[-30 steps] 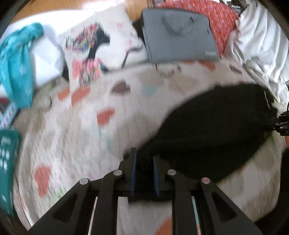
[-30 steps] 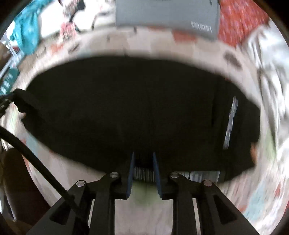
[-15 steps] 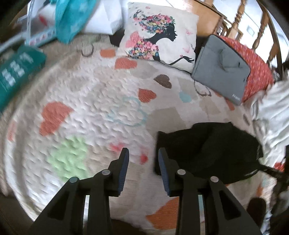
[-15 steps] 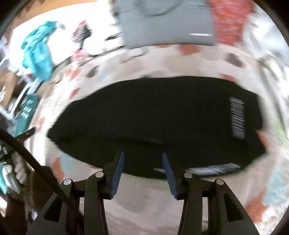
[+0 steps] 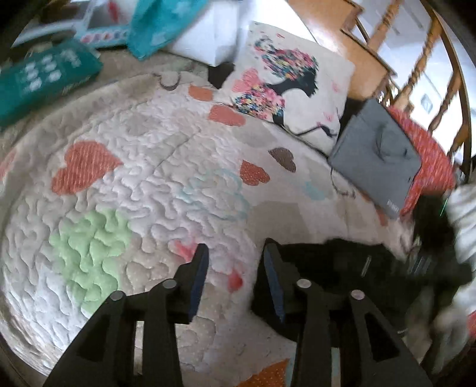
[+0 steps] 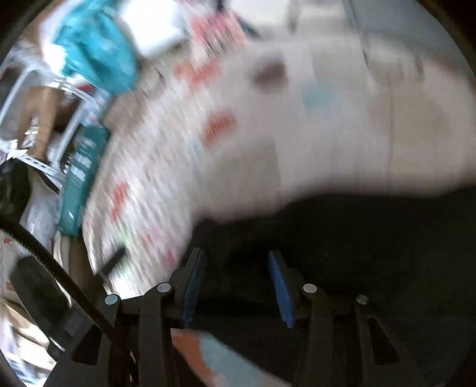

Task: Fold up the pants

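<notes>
Both grippers off the black pants!
Left gripper [image 5: 235,268] opening over bare quilt [image 5: 154,184], pants [image 5: 342,268] just right; right gripper [image 6: 235,274] gaping, empty, above pants [image 6: 372,238].

Left gripper [image 5: 235,253], right gripper [image 6: 236,262]: black frames, blue pads, 4 silver screws each; black cable [image 6: 59,268].

A wide bare stretch of the heart-printed quilt [image 5: 142,190] lies open ahead and to the left of the left claw [image 5: 235,262], whose jaws are opening over bare quilt. The black pants [image 5: 342,268] take up the lower right. Along the far edge stand a printed pillow [image 5: 291,83], a grey bag [image 5: 377,160], a teal box [image 5: 44,77] and a turquoise cloth [image 5: 160,23].
</notes>
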Motion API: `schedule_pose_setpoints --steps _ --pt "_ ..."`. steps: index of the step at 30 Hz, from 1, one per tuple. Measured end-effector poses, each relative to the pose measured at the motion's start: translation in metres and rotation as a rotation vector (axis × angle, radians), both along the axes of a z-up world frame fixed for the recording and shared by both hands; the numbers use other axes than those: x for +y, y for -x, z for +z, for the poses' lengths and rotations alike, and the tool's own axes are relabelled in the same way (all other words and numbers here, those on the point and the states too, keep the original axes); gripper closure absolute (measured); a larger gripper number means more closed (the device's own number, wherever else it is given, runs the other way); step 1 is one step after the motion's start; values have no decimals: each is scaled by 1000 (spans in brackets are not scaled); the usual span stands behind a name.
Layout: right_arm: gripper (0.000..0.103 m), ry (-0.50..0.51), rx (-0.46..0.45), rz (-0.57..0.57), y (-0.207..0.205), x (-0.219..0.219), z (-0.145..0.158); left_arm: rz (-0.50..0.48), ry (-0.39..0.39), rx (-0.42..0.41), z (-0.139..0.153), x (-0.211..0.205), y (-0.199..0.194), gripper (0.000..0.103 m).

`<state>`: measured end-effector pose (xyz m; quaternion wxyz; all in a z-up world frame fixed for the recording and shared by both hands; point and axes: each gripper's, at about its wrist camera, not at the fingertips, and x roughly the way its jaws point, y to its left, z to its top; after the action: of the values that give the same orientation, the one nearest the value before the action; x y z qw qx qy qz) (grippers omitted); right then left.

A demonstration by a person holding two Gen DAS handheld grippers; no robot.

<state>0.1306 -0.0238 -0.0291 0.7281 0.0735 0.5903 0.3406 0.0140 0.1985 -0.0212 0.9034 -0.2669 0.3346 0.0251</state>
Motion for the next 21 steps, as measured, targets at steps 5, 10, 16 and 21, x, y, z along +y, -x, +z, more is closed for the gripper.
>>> schedule_pose_setpoints --steps 5,10,16,21 --pt "56 13 56 5 37 -25 -3 26 114 -32 -8 21 -1 55" --pt "50 121 -152 46 45 5 43 27 161 -45 -13 27 -1 54" --pt "56 259 -201 125 47 70 14 65 239 -58 -19 40 6 52" --pt "95 172 -144 19 39 57 17 67 242 -77 -17 42 10 50"
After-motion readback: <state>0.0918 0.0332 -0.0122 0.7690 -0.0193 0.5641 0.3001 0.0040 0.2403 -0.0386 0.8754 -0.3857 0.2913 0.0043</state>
